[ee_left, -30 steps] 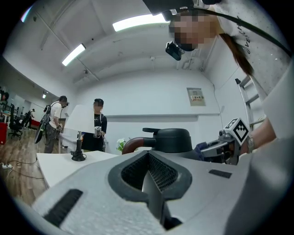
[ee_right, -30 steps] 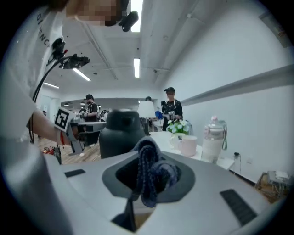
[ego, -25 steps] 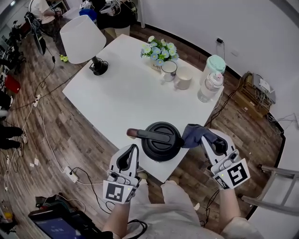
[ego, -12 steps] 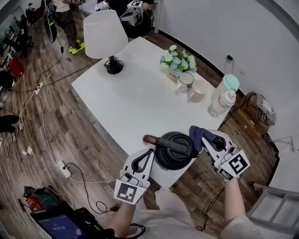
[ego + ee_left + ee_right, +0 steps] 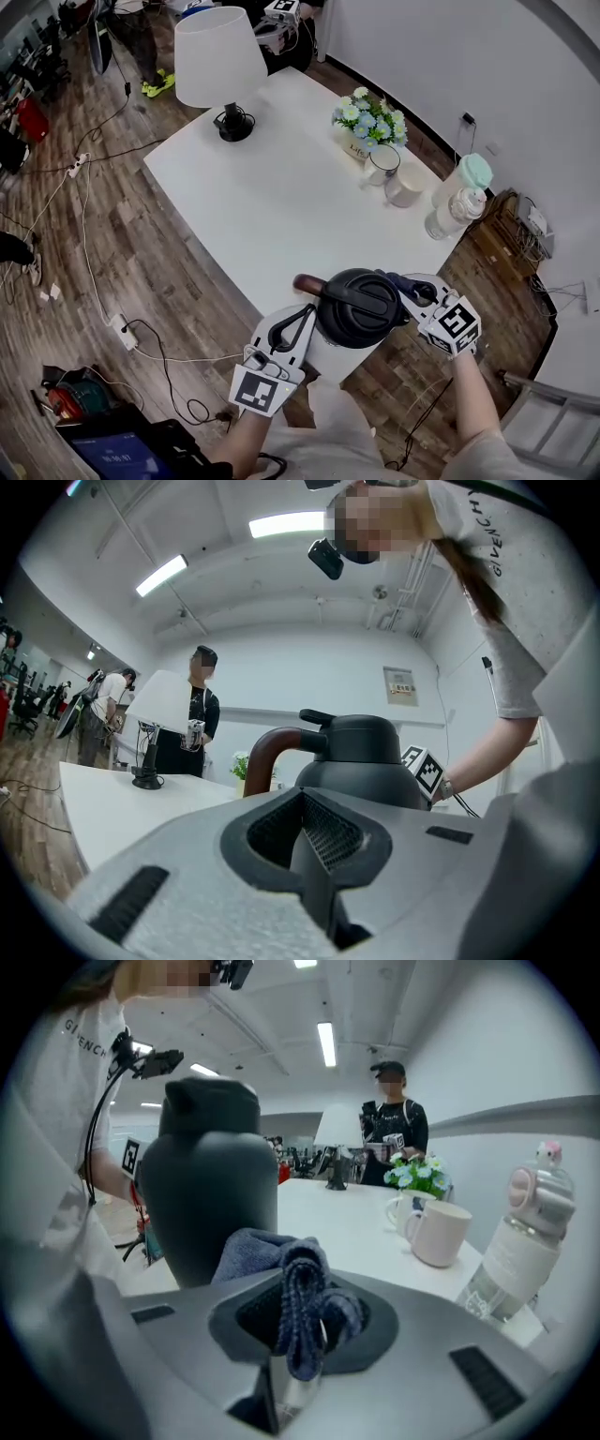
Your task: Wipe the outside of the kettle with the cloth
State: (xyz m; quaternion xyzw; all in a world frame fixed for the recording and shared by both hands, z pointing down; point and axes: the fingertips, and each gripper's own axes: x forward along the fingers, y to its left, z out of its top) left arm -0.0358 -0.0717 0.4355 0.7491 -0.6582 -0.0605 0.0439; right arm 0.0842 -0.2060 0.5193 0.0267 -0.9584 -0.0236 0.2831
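Note:
A black kettle [image 5: 356, 307] with a brown-tipped handle [image 5: 305, 284] stands at the near corner of the white table [image 5: 262, 206]. My right gripper [image 5: 419, 292] is shut on a dark blue cloth [image 5: 401, 281], which lies against the kettle's right side. In the right gripper view the cloth [image 5: 286, 1283] bunches between the jaws, and the kettle [image 5: 211, 1194] rises just beyond it. My left gripper [image 5: 298, 323] is shut and holds nothing, just short of the kettle's near left side. The left gripper view shows the kettle [image 5: 361, 752] close ahead.
On the table's far side stand a white lamp [image 5: 220, 61], a flower pot [image 5: 373, 117], two mugs [image 5: 382, 164] [image 5: 408, 185] and a water bottle [image 5: 455, 202]. The kettle is close to the table's near edge. People stand beyond the far end. Cables lie on the wooden floor.
My right gripper has moved left with the cloth, from beside the kettle to against its right side. The left gripper has kept its place by the kettle.

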